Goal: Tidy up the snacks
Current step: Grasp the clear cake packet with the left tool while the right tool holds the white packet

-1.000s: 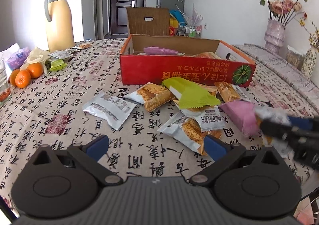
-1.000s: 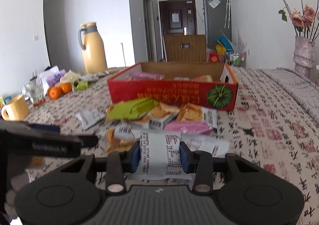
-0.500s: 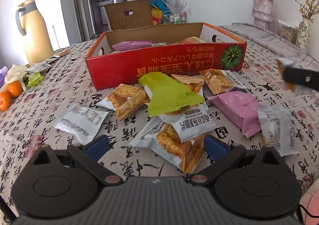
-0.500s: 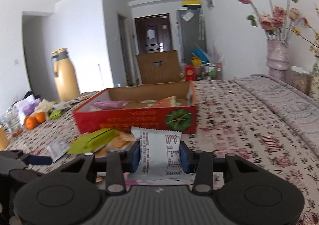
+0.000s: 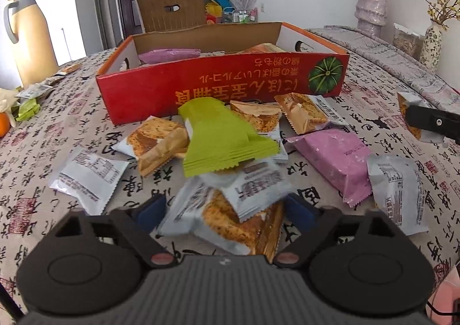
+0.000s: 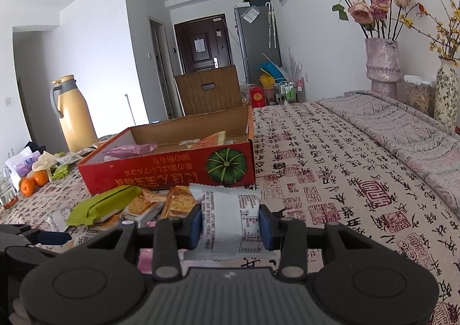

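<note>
A loose heap of snack packets lies on the calligraphy-printed tablecloth just in front of the red cardboard box. A yellow-green packet sits on top of the heap, with orange-and-white cake packets beside and under it, a pink packet to the right and a white packet lying apart on the left. The box front bears an upside-down line of yellow characters and a green pumpkin picture; inside it lie a pink packet and an orange one. Behind stand a yellow thermos jug, oranges, and a vase of dried roses.

The left gripper has its jaws closing around two overlapping packets at the near edge of the heap, a white one over an orange-fronted one; the blue pads are not yet pressing on them.

The right gripper is clamped on a white packet printed with small black text too fine to read, held clear of the table, in front of the box's right corner.
</note>
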`<state>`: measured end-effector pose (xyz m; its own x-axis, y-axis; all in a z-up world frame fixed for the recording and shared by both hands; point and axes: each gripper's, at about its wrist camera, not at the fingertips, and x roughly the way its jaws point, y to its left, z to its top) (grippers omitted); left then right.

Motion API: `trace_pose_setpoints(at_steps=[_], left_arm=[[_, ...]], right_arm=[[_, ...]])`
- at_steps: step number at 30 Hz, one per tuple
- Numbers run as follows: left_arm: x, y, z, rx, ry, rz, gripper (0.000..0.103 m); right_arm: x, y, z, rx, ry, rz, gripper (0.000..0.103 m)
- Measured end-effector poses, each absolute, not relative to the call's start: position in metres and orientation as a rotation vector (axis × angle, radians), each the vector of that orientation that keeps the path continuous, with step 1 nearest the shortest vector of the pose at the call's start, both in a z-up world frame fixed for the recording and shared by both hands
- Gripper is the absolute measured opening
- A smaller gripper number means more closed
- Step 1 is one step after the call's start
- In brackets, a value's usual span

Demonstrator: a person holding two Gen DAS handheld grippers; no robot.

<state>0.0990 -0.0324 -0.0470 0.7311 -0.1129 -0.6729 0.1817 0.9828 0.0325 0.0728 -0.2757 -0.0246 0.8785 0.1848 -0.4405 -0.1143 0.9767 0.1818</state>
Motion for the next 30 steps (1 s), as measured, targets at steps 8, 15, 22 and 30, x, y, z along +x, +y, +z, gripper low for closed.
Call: trace_pose_setpoints(at_steps=[8,15,22,30], left_arm=[[0.096,-0.028,-0.045,0.070,0.719,-0.183,0.070],[0.091,-0.025,-0.044,0.055,0.715,-0.186,0.065],[0.085,-0.021,-0.043,0.043,0.714,-0.181,0.057],[0.076,-0.016,-0.040,0.049,0.701,-0.170,0.052]], right_arm=[[0.071,-0.272,-0.027,0.152,0.482,0.166,0.039],[0.068,-0.270,-0.028,0.155,0.491,0.173,0.039],[0.063,-0.266,-0.028,0.152,0.490,0.183,0.039],[0.058,-0.262,-0.026,0.144,0.488,0.195,0.039]])
